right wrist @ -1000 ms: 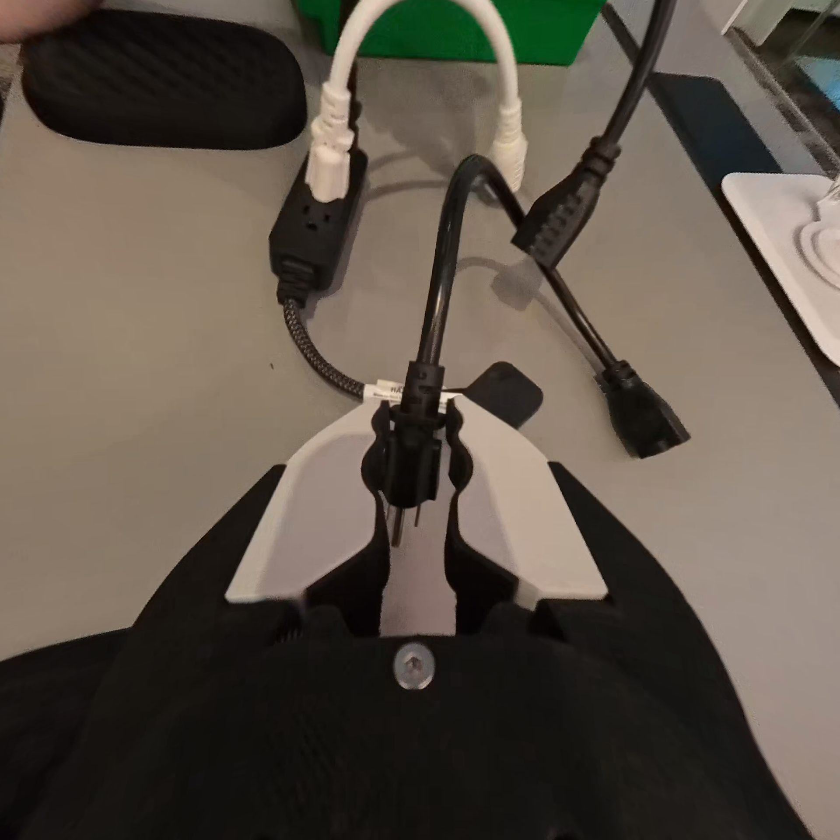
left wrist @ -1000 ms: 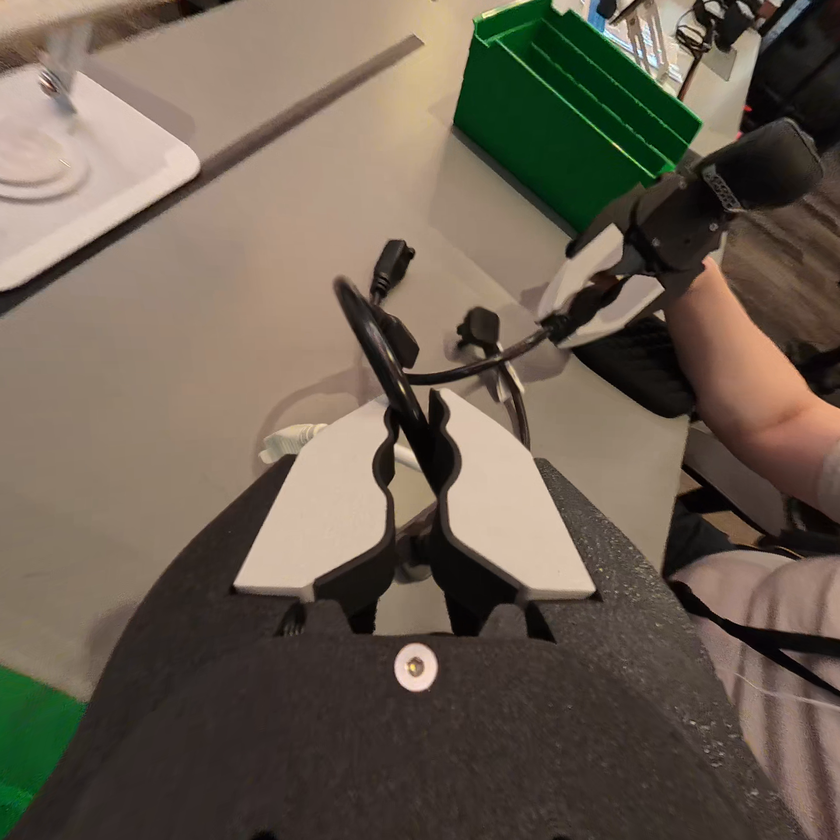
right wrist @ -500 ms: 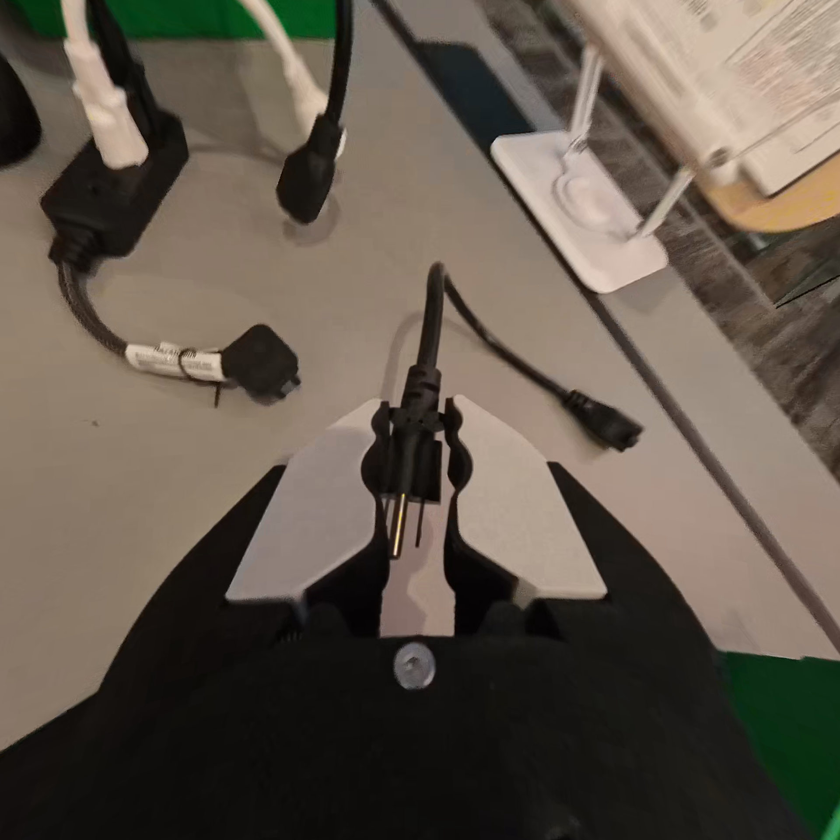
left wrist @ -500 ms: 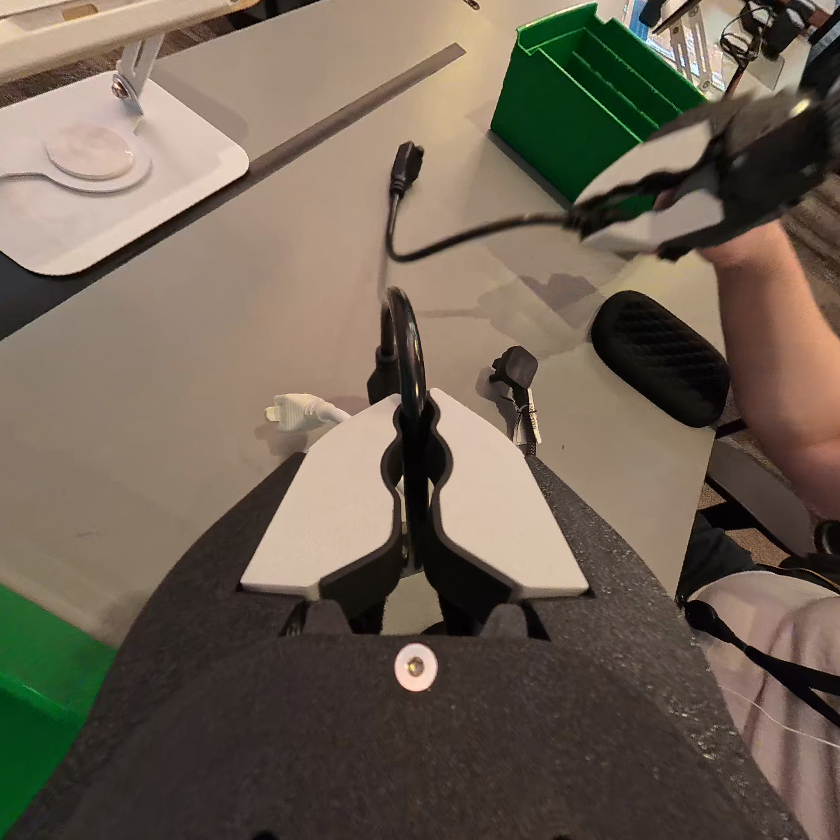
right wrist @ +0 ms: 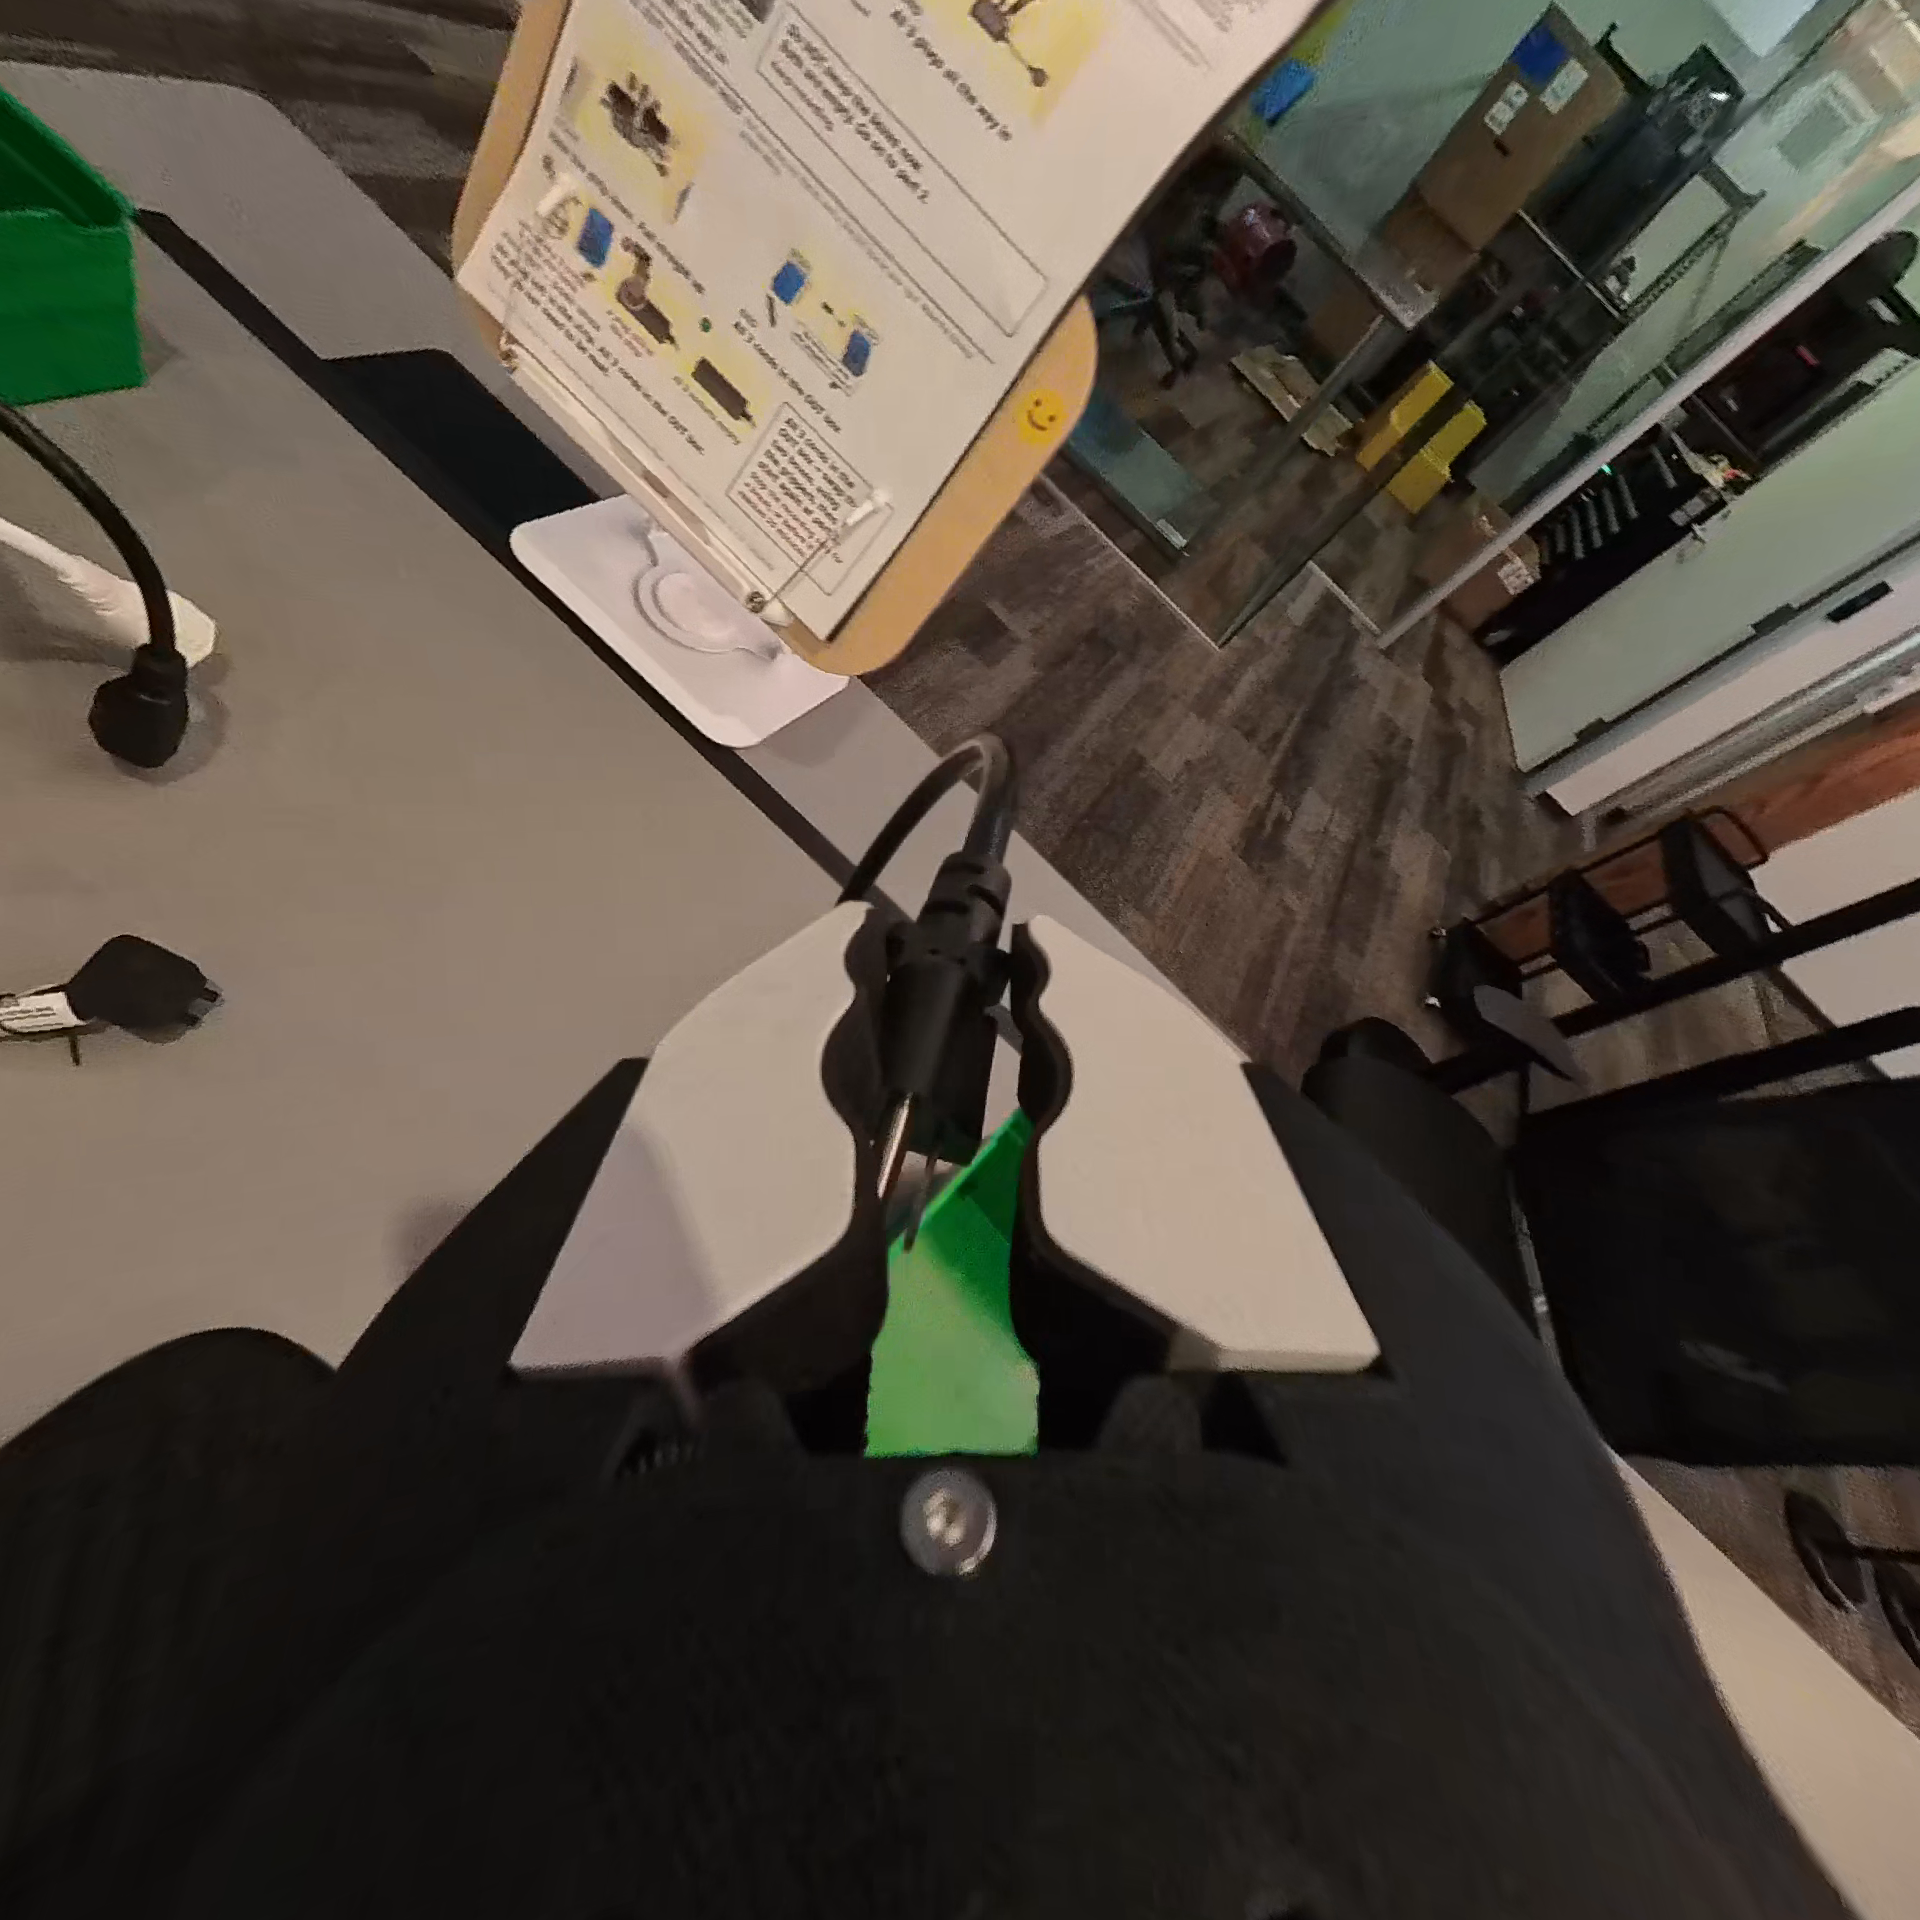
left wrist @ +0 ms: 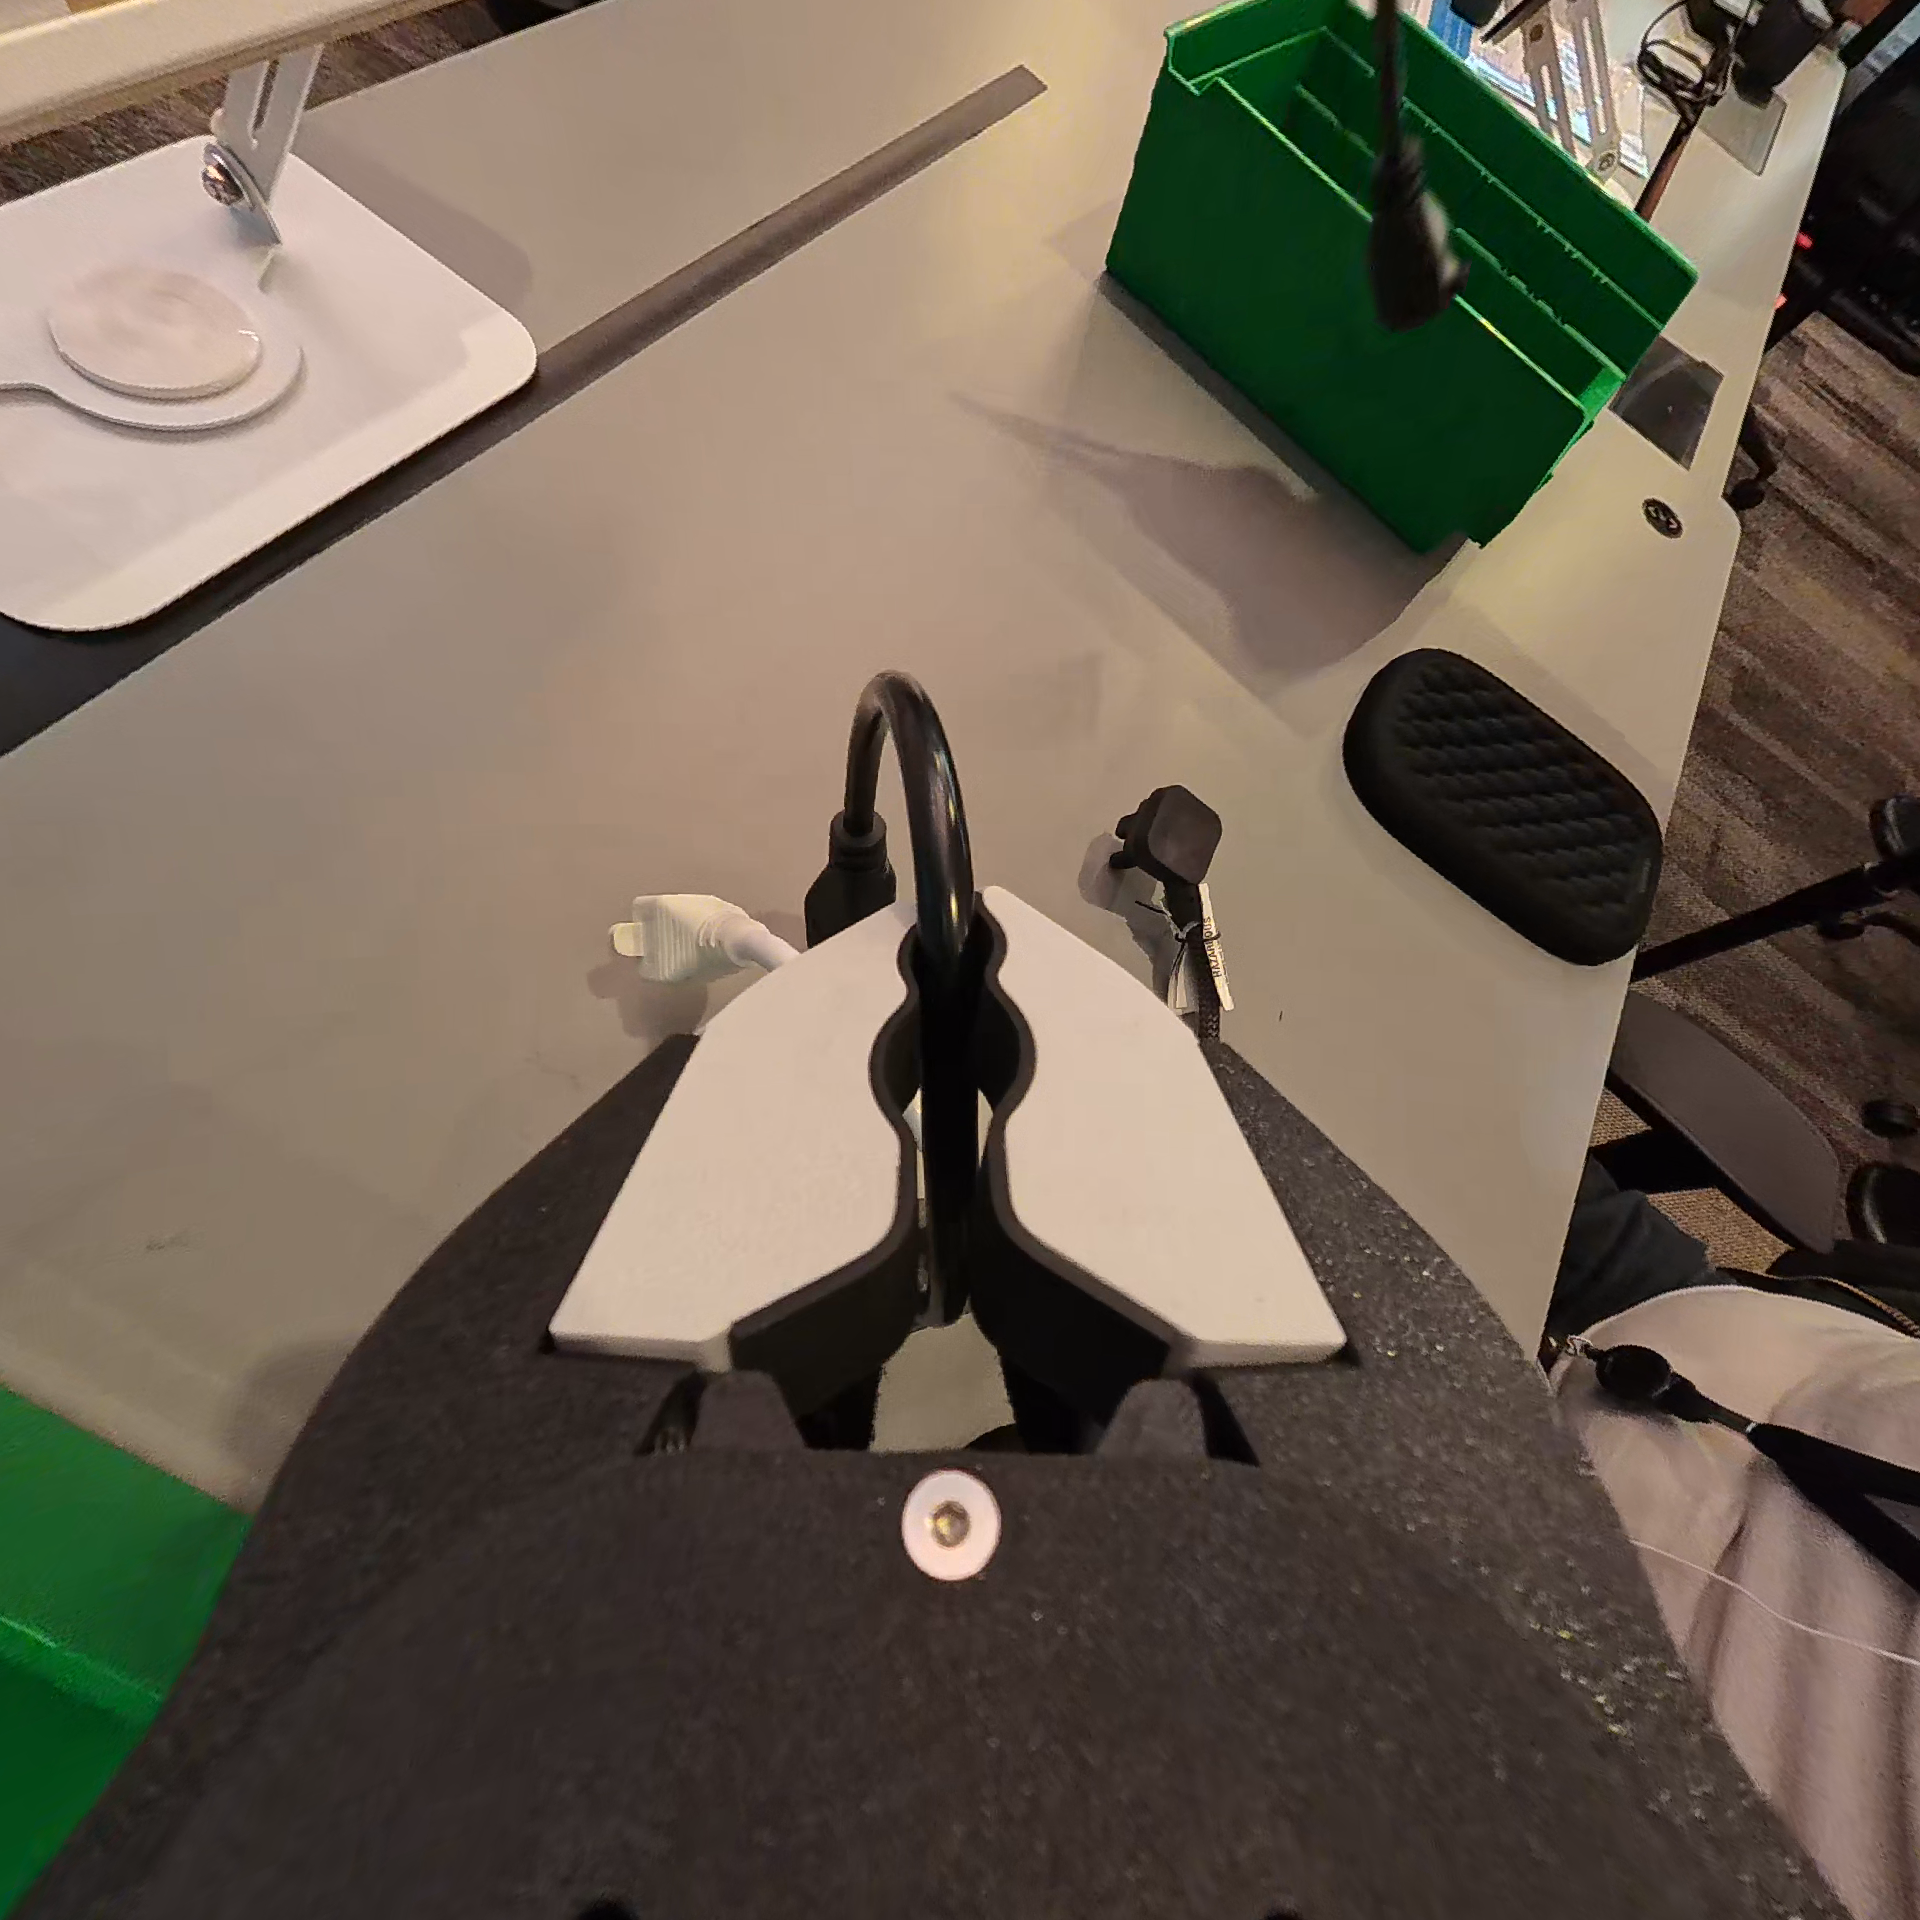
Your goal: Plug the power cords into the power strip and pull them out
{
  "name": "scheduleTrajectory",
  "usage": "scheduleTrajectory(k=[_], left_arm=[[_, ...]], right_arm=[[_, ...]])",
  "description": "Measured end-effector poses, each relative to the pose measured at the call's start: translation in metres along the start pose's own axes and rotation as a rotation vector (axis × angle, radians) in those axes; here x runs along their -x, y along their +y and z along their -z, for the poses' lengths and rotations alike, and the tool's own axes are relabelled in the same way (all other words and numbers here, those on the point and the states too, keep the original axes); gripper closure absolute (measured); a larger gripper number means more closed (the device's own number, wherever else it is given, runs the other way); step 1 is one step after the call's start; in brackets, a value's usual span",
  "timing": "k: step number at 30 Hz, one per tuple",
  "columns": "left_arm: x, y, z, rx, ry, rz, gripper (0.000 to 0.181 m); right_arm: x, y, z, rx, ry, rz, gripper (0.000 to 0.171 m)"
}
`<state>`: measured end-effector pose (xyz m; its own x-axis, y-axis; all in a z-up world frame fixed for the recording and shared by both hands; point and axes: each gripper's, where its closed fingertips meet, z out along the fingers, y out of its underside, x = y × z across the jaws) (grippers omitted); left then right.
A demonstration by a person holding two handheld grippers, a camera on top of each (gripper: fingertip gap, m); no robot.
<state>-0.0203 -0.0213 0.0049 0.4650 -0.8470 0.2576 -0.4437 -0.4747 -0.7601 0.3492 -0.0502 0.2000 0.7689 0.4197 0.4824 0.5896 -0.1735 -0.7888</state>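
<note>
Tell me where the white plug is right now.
In the left wrist view, the white plug lies on the grey table, just left of the left gripper fingertips, beside the black cord's connector.

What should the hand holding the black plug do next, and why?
Probably lower it into the green bin seen just beneath it. The right hand-held gripper is shut on the black plug, prongs bare, so that cord is already out; its far end dangles in the air.

Ahead of the jaws, a printed instruction sheet [right wrist: 831,208] on a stand; right of the jaws, a tagged cord label [left wrist: 1210,951].
</note>
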Motion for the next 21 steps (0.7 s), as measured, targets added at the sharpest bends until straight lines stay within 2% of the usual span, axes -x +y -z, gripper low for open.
scheduleTrajectory(k=[5,10,15,18,21], left_arm=[[0.000,0.000,-0.001,0.003,-0.008,-0.002,0.177],[0.000,0.000,-0.005,-0.002,0.004,0.011,0.177],[-0.001,0.000,-0.008,0.001,0.006,0.015,0.177],[-0.002,0.001,-0.009,0.004,-0.004,0.011,0.177],[-0.005,0.001,-0.010,0.012,-0.007,0.005,0.177]], right_arm=[[-0.060,0.025,0.043,0.055,0.109,-0.092,0.148],[-0.089,0.085,0.054,0.191,0.136,-0.169,0.149],[-0.098,0.162,0.027,0.336,0.158,-0.196,0.149],[-0.077,0.195,-0.005,0.381,0.053,-0.244,0.148],[-0.047,0.235,-0.034,0.508,-0.055,-0.261,0.148]])
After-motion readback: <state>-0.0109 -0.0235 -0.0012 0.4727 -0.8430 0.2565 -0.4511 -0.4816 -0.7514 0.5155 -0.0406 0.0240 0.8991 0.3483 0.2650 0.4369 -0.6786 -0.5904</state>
